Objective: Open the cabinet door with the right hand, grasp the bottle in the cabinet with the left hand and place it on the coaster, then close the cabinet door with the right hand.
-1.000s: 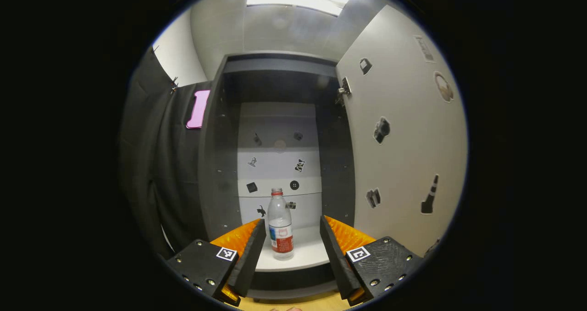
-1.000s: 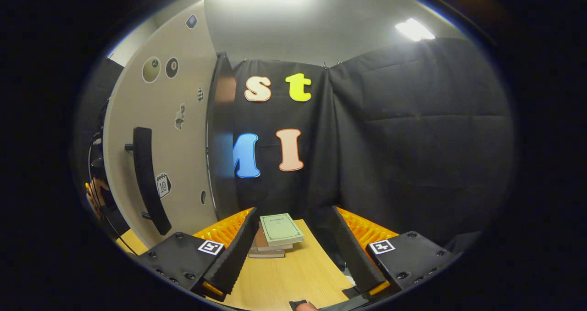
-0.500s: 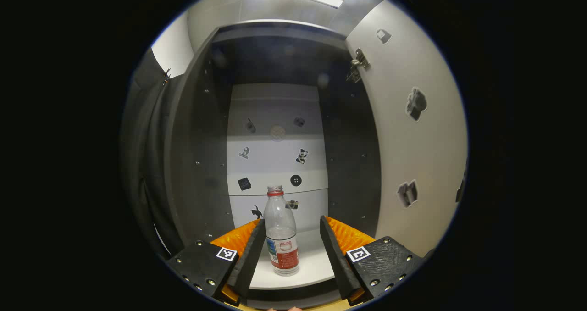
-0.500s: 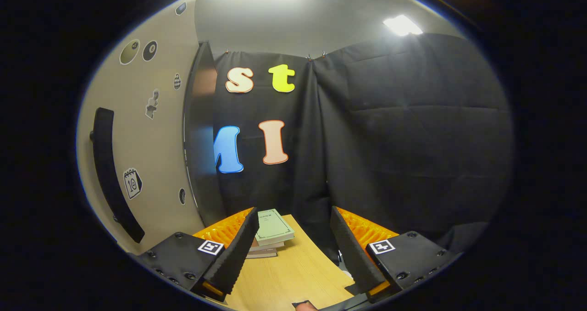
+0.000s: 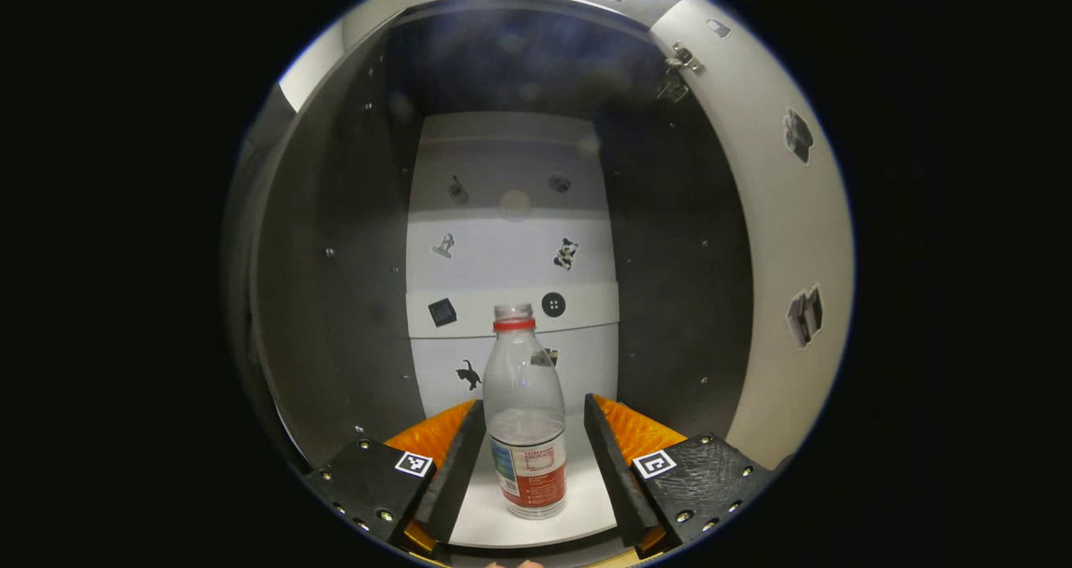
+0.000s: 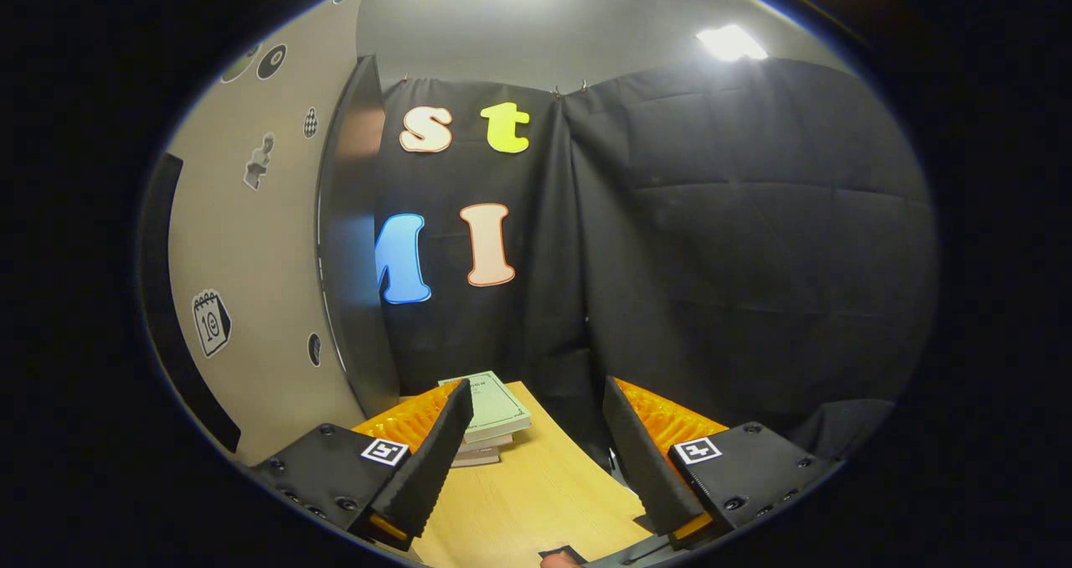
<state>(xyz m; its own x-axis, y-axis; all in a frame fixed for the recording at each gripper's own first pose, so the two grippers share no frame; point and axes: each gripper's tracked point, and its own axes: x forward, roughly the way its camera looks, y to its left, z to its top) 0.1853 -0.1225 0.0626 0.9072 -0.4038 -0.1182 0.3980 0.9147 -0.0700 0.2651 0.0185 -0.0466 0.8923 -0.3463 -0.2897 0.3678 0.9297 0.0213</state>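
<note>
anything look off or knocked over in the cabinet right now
Nothing stands out. The bottle stands upright on the cabinet shelf, cap on, between the open left tongs, which do not press on it. The cabinet door is swung wide open. The books lie stacked on the table.

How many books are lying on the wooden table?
2, possibly more. The green book lies on top of the stack at the far end of the table, near the open cabinet door. A second book is under it. The right claw partly hides the stack.
</note>
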